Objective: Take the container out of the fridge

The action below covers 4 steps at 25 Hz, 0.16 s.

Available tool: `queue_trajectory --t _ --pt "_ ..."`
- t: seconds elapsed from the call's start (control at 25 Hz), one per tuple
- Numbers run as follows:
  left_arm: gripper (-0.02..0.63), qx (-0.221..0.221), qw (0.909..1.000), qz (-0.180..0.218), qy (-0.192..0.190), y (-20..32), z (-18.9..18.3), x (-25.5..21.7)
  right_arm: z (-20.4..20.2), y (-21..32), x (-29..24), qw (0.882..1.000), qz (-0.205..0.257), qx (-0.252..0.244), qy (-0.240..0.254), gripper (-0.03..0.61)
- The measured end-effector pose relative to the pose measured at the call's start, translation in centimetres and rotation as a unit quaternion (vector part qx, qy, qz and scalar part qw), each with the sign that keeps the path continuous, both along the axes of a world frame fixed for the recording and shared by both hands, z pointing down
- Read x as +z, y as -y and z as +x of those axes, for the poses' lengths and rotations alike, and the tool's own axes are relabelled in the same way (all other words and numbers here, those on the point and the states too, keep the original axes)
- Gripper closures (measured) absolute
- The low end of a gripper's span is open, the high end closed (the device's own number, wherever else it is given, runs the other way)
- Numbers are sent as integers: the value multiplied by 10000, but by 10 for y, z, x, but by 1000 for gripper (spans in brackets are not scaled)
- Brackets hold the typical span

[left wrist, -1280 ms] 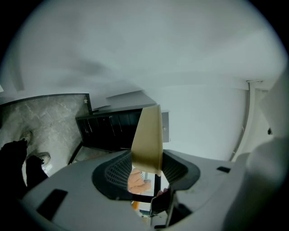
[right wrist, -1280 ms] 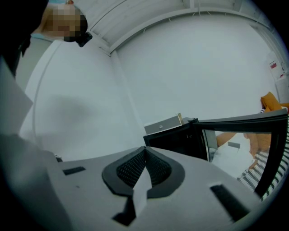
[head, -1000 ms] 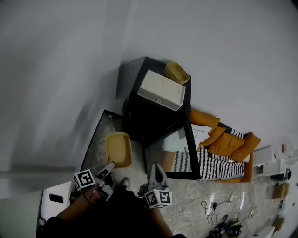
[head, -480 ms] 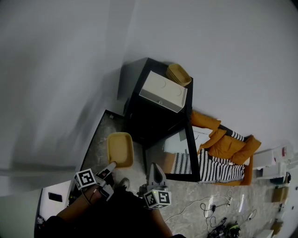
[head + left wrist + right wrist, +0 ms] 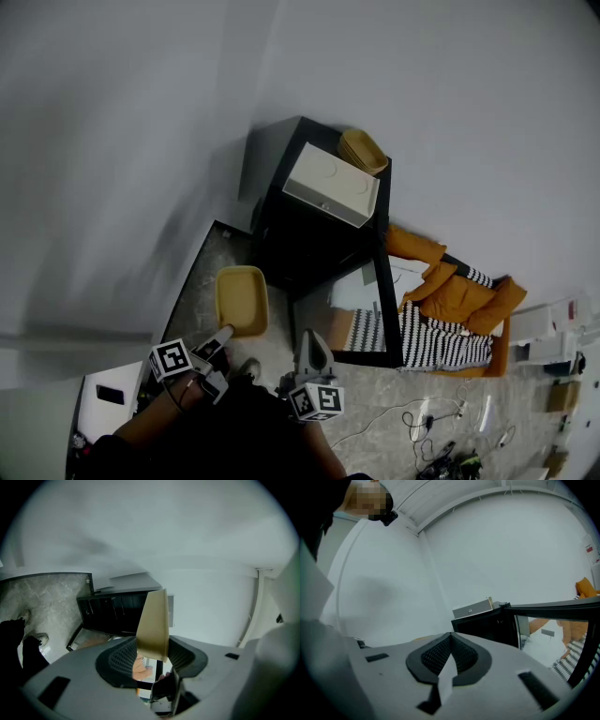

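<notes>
Container (image 5: 242, 300) is a shallow, pale yellow, rectangular tub with rounded corners.

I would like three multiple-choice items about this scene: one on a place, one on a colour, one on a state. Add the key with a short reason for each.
1. Where does the white box stand?
A. on top of the fridge
B. on the floor
C. inside the fridge

2. What colour is the container in the left claw?
A. blue
B. yellow
C. red

3. How is the fridge door?
A. shut
B. taken off
C. open

Key:
1 A: the box rests on the black fridge's top, beside a woven bowl.
2 B: the left gripper view shows the claw shut on a yellow rim.
3 C: the door stands swung out, and the dark inside shows.
</notes>
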<state>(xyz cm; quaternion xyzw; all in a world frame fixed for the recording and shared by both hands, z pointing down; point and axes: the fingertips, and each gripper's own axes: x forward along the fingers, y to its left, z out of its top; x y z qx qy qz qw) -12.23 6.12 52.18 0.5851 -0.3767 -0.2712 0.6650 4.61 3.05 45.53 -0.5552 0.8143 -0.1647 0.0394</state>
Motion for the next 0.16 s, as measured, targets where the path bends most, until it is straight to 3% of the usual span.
queue_trajectory --t 0.16 --pt "423 -80 9997 -90 -220 0 3 -12 0 0 -1 10000 18 -4 20 577"
